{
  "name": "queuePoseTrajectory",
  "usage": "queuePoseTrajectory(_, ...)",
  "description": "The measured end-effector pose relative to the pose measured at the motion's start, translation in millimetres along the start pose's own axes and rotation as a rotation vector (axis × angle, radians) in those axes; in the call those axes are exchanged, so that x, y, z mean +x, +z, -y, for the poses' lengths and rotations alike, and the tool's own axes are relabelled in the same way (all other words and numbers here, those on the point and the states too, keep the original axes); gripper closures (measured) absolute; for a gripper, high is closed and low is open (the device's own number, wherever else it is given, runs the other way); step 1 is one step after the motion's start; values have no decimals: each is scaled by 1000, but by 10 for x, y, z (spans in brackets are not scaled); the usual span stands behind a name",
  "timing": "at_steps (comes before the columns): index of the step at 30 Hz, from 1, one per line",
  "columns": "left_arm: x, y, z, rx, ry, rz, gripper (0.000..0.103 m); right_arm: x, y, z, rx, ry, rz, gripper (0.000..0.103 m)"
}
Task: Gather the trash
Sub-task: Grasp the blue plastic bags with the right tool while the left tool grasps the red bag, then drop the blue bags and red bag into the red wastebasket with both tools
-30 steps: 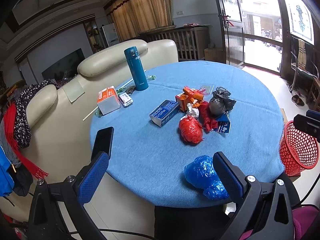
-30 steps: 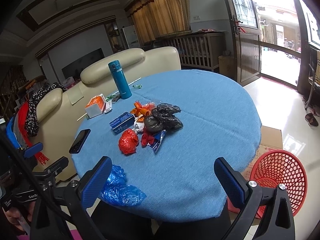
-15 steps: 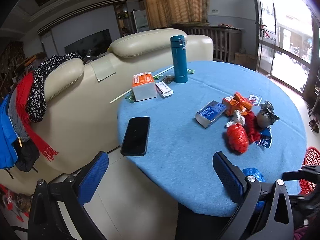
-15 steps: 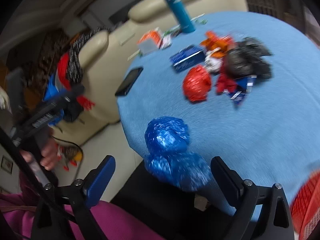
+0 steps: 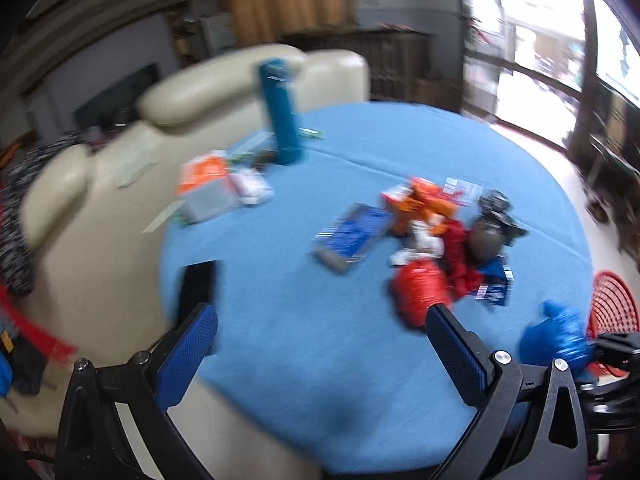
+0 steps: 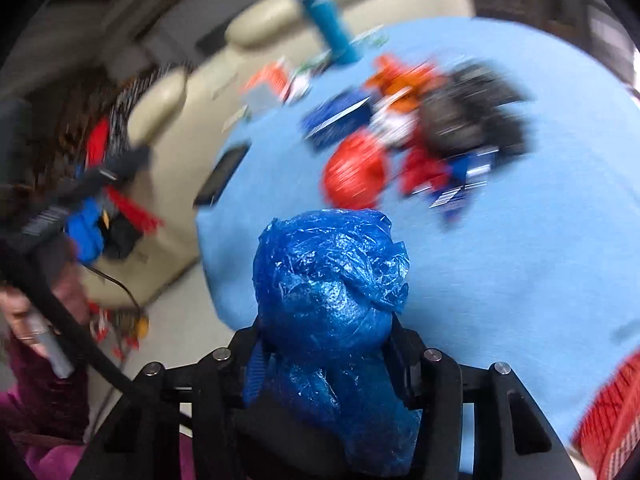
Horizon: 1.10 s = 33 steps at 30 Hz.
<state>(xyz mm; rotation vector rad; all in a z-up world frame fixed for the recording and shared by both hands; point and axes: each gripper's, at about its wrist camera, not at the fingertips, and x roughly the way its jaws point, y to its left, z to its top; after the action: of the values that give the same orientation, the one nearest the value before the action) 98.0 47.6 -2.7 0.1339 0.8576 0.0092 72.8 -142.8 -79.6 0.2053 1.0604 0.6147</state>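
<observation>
blue bag (image 6: 328, 280) inside right gripper (image 6: 326, 354)

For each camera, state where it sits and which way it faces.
Left wrist: on the left gripper, open, facing the round blue-clothed table and cream sofa.
Right wrist: on the right gripper, shut on a crumpled blue plastic bag; the person's hand shows at left.
Shared: bag, table, red mesh basket.

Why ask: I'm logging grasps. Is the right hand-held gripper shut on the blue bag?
Shut on it. The right hand-held gripper pinches the blue bag from both sides, its crumpled top bulging above the fingers.
</observation>
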Motion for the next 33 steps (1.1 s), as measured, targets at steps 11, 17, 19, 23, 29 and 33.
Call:
queuePoseTrajectory(11,996,106,795,68,-97,-176,39,-1128,-367,834,205,-148,189,50)
queuePoseTrajectory(17,1161,139,950,89,-78,-188,54,-1329,-473,1042,243,-170,242,50)
queuePoseTrajectory(19,1163,148,958,88,-76,-183,57,-1357,-500,1065,244,-180,257,50)
queuePoseTrajectory(23,1172,151,950,76,-64,-176,62,-1472,-561,1164,262,-185,294,50)
queuePoseTrajectory(29,1068,54,923,62,-50,-149,65,-1687,-618,1303,304,-195,370,50)
queuePoseTrajectory(33,867,-35,878,61,-41,-117,66,-1885,-642,1411,342,-235,426,50)
